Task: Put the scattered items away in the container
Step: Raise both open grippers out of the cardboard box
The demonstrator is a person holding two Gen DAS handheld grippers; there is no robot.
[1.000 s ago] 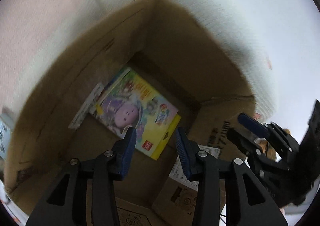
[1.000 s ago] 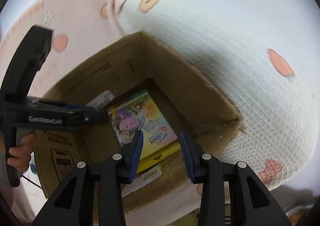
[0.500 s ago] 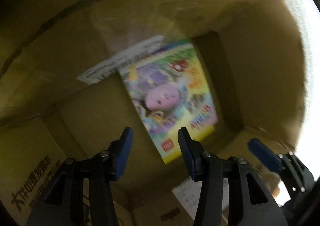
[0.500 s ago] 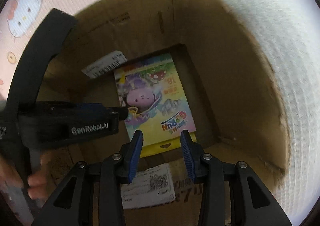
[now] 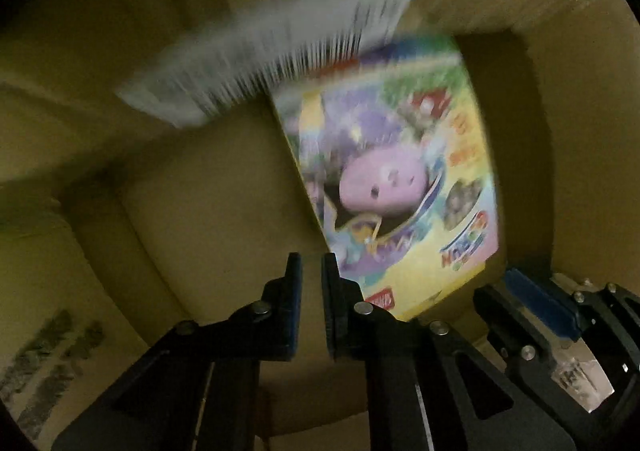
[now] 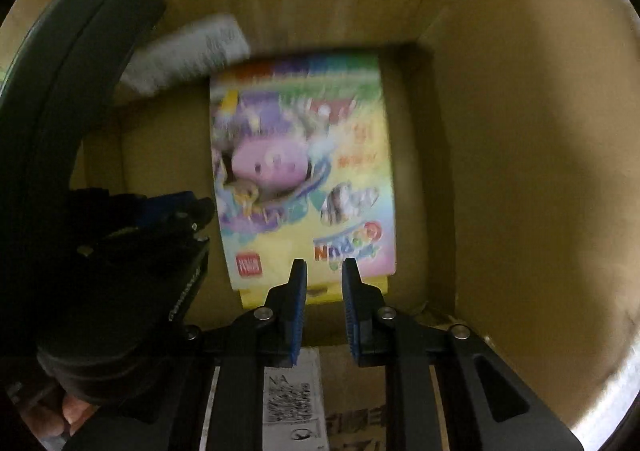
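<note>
The colourful toy box (image 6: 304, 171) lies flat on the bottom of the cardboard container (image 6: 500, 131), straight ahead of both hand-held grippers and below their tips. Its lid is a busy print: a pink round-faced character in the middle, purple and green around it, a yellow band along the near edge with a small red logo and rainbow lettering. The print is blurred, so the words cannot be read.

Beyond the toy box, on its far-left corner as seen from the right hand-held gripper (image 6: 323, 271), a white barcode label (image 5: 272, 63) is stuck to the container; the blur hides whether it sits on the wall or the floor. Brown walls rise on every side. A second white label (image 6: 290, 399) with a code on it shows directly under the right hand-held gripper's fingers.

The left hand-held gripper (image 5: 311, 267) hangs over bare cardboard just left of the toy box's near corner, its jaws drawn together with nothing between them. The right hand-held gripper hangs over the near yellow edge, its blue-padded jaws also drawn close and gripping nothing. Each stands just beside the other, the left one's black body filling the space to the right one's left. Part of a person's hand (image 6: 76, 409) shows under it.
</note>
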